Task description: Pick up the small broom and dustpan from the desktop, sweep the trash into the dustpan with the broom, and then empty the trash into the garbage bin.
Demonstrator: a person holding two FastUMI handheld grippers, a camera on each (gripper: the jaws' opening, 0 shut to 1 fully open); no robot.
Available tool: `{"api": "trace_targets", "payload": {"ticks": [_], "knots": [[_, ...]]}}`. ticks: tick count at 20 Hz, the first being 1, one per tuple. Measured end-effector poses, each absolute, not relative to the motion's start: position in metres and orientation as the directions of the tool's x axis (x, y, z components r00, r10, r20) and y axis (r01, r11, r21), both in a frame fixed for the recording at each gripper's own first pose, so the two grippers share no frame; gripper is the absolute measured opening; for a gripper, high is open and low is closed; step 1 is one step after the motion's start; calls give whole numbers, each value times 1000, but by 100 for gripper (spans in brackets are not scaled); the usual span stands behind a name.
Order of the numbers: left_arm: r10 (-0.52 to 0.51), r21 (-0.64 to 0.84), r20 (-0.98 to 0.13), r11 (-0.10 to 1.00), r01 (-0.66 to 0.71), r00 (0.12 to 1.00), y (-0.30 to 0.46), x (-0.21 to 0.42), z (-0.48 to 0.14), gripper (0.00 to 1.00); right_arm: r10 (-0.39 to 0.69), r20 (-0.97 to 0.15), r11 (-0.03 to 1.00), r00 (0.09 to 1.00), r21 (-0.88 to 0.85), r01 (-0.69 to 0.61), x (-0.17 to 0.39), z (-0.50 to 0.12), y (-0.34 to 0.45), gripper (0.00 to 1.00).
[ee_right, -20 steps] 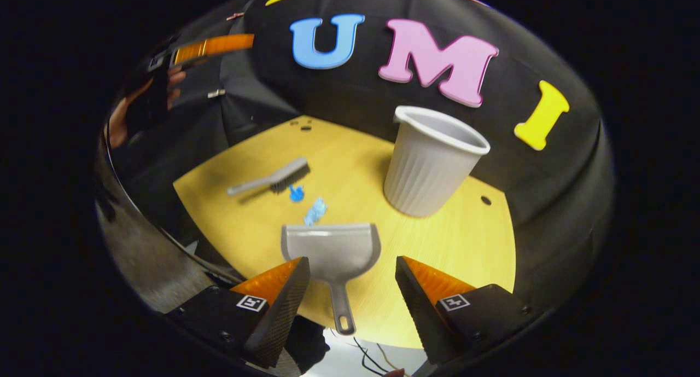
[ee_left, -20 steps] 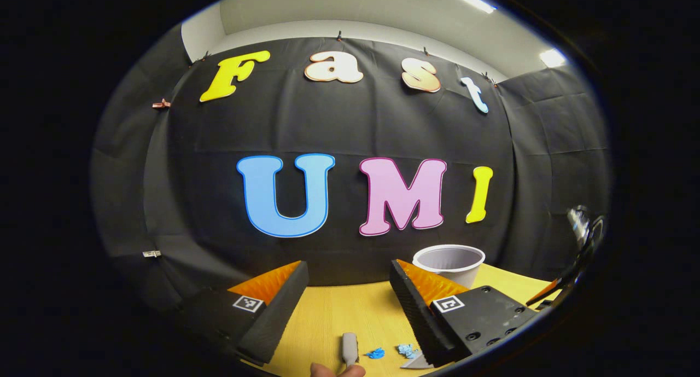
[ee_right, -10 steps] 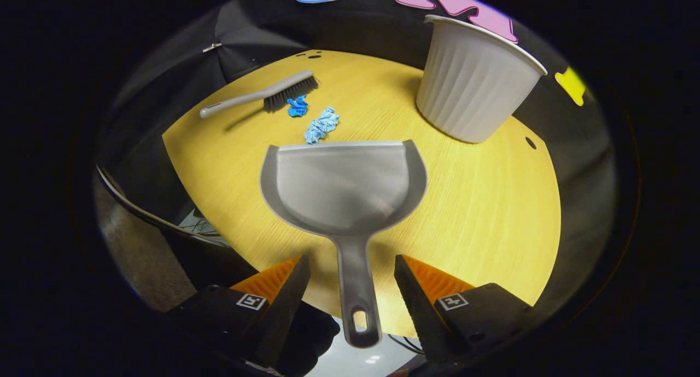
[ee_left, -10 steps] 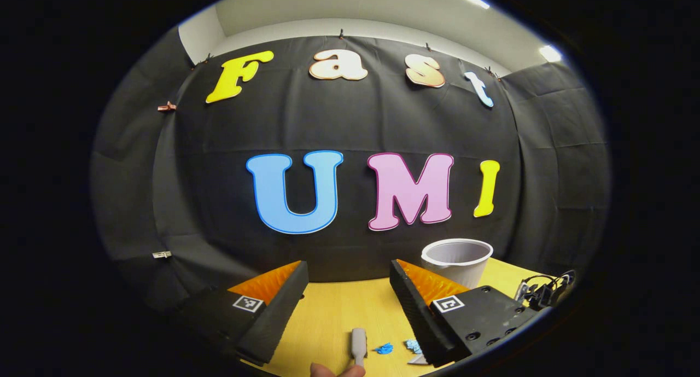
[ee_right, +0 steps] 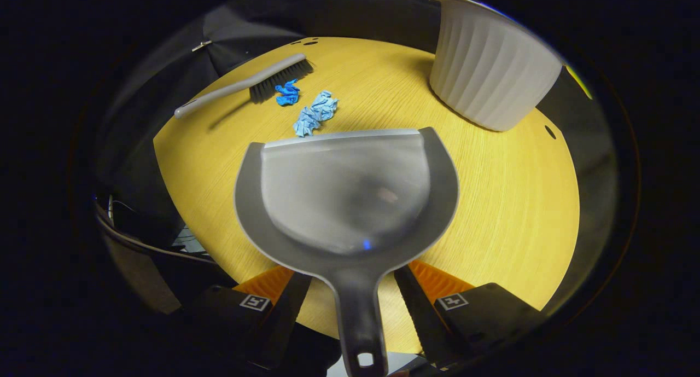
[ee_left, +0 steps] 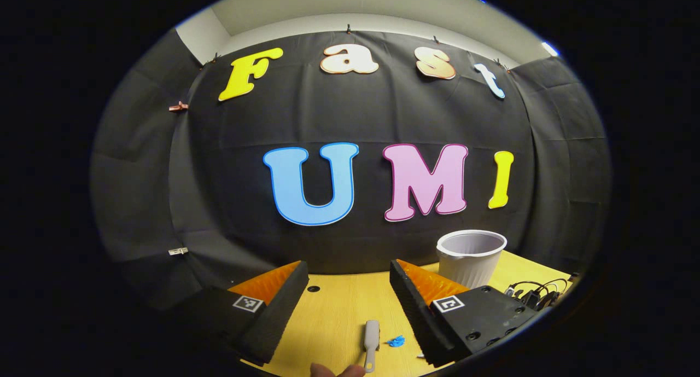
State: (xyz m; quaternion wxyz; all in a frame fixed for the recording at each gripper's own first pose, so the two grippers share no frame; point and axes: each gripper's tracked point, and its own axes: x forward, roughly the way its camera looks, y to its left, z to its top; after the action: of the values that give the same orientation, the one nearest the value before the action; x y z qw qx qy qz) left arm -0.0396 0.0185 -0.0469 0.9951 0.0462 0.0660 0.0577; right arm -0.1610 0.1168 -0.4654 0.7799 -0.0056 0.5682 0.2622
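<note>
The grey dustpan [ee_right: 344, 196] lies flat on the yellow desktop [ee_right: 492, 202], its handle [ee_right: 358, 322] running back between the fingers of my right gripper [ee_right: 353, 276]. That gripper is open and straddles the handle with small gaps on each side. Beyond the pan's lip lie two crumpled blue scraps [ee_right: 314, 111], and the grey broom [ee_right: 246, 84] rests behind them, bristles toward the scraps. My left gripper [ee_left: 348, 267] hovers open over the table with nothing between its fingers. Below it I see the broom's handle end [ee_left: 372, 336] and one blue scrap [ee_left: 395, 341].
A white ribbed bin [ee_right: 492, 76] stands at the far right of the table and appears again [ee_left: 471, 256] in the left gripper view. Cables [ee_left: 533, 295] trail off the table's right side. A fingertip [ee_left: 336, 370] shows at the bottom edge.
My right gripper dropped and moved forward onto the dustpan until its handle lay between the open fingers. The left gripper's view swung slightly left, showing more table.
</note>
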Motion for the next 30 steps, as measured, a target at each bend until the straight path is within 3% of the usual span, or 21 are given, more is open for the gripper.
{"api": "trace_targets", "payload": {"ticks": [2,3,4,5,7,8,10,11,14,15,16,20,24,30], "knots": [[134,95,-132,988,-122,982,19,-39,-48,96,401,-887,867,228,287,-407,-157,-465,118,87],[141,96,-129,987,-129,982,19,-40,-49,96,396,-891,871,222,289,-396,-153,-465,118,66],[145,98,-128,986,-133,981,18,-39,-49,96,389,-894,877,221,286,-386,-154,-466,118,59],[149,100,-133,986,-136,980,17,-38,-54,96,388,-897,878,211,291,-379,-153,-469,118,43],[156,101,-152,985,-142,976,17,-35,-65,96,395,-893,871,217,289,-397,-152,-467,118,35],[156,102,-164,985,-141,974,17,-33,-72,96,400,-889,866,224,286,-410,-151,-466,118,35],[158,101,-212,985,-139,965,19,-30,-96,96,421,-886,851,196,311,-424,-156,-466,119,44],[159,97,-240,985,-139,958,21,-29,-110,96,420,-885,849,200,305,-431,-155,-467,117,39],[149,77,-341,989,-130,928,25,-24,-152,97,417,-884,840,212,286,-460,-161,-459,112,37],[138,64,-383,990,-123,914,25,-24,-169,97,416,-886,831,207,278,-481,-163,-456,110,42],[118,44,-427,993,-109,897,24,-22,-185,97,418,-887,817,197,272,-508,-166,-455,107,37],[34,-13,-581,999,-51,813,17,-23,-251,94,446,-883,772,145,298,-562,-177,-449,108,37],[-18,-4,-710,1000,22,704,4,-25,-317,97,463,-877,777,125,334,-534,-171,-448,110,37],[-6,27,-847,998,54,531,4,-26,-391,92,470,-874,760,127,327,-562,-165,-444,112,37]]}}
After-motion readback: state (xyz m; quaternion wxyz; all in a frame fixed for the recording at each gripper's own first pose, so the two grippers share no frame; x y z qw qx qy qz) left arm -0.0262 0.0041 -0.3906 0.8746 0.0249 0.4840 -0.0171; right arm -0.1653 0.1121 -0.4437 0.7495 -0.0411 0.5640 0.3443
